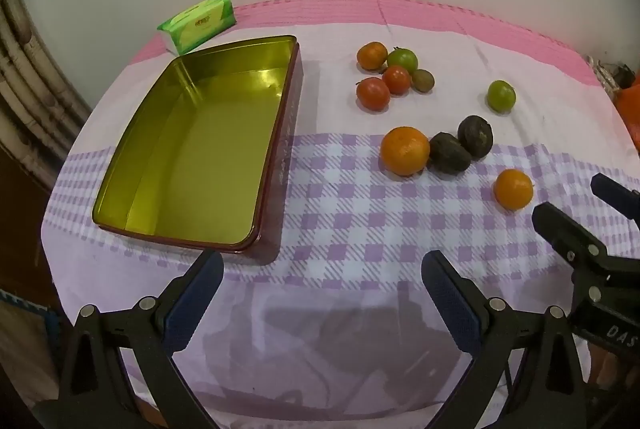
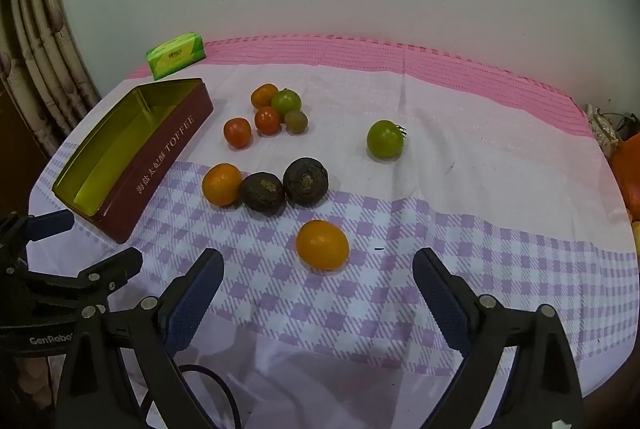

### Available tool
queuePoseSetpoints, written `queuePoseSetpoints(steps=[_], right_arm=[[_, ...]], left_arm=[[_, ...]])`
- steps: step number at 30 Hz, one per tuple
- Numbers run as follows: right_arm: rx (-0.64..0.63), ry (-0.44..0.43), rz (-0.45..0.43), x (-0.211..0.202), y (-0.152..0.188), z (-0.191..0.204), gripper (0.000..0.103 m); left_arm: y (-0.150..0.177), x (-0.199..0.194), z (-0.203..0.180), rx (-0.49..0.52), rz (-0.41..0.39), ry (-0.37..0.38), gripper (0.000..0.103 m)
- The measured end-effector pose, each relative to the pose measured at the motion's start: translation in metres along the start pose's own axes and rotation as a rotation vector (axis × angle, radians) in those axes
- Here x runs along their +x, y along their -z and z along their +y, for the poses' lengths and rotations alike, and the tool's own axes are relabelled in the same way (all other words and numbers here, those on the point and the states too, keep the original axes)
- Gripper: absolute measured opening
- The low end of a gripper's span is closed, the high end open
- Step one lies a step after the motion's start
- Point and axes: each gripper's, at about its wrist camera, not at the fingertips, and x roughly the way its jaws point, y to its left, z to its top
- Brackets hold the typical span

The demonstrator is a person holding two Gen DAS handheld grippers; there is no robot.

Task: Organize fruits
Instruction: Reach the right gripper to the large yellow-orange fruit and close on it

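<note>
An open, empty toffee tin with a gold inside stands at the left; it also shows in the right wrist view. Fruits lie loose on the cloth: a small orange nearest my right gripper, a larger orange, two dark brown fruits, a lone green tomato, and a far cluster of red tomatoes and other small fruits. My left gripper is open and empty near the tin's front corner. My right gripper is open and empty just short of the small orange.
A green tissue pack lies behind the tin by the wall. The checked tablecloth covers the table. The table's right edge has an orange object beside it. A curtain hangs at the left.
</note>
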Motion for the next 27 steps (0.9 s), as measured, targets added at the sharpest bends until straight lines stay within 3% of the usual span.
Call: queuePoseSetpoints(steps=[16, 21, 27], right_arm=[[0.037, -0.007, 0.005, -0.001, -0.002, -0.008, 0.094], [0.022, -0.009, 0.021, 0.002, 0.0, -0.005, 0.084], [0.011, -0.009, 0.033, 0.005, 0.003, -0.004, 0.08]], left_arm=[[0.001, -0.002, 0.001, -0.014, 0.019, 0.003, 0.099], [0.0, -0.001, 0.002, -0.024, 0.024, 0.004, 0.099], [0.0, -0.001, 0.005, -0.043, 0.031, 0.006, 0.099]])
